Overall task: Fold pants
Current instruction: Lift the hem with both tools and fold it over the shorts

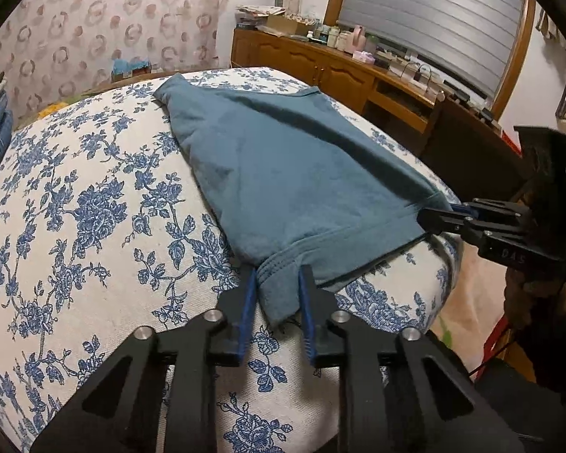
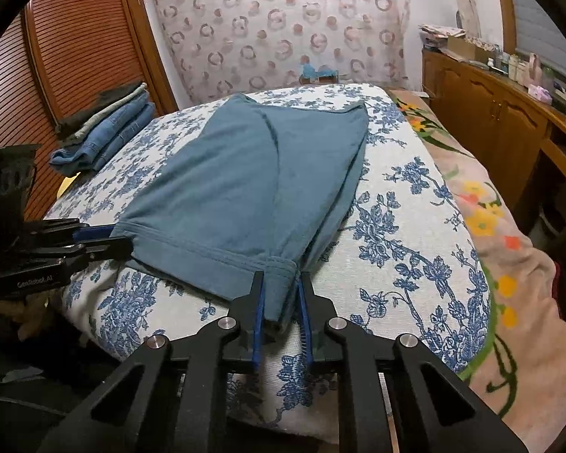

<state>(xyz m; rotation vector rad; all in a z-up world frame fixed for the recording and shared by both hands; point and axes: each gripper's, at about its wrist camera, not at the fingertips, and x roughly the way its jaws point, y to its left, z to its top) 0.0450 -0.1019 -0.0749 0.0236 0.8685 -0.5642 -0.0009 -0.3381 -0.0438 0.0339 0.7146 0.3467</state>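
— Nearest the lens? 
— The left gripper (image 1: 276,279), reaching level and forward, its blue pads closed on the near left corner of the teal pants (image 1: 283,173) at the hem band. The right gripper (image 2: 280,283) holds the same pose, clamped on the opposite near corner.

— Where do the pants lie? 
— Flat on the bed (image 1: 75,196), on its blue floral cover, legs running away from both cameras, hem edge stretched between the two tools.

— Count? 
— One pair of pants in work; two grippers; one stack of folded clothes (image 2: 105,128) at the bed's far left, with denim at the bottom.

— Anything obscured? 
— The hands holding the tools are largely out of frame. The clutter on the wooden sideboard (image 1: 320,64) is too small to identify.
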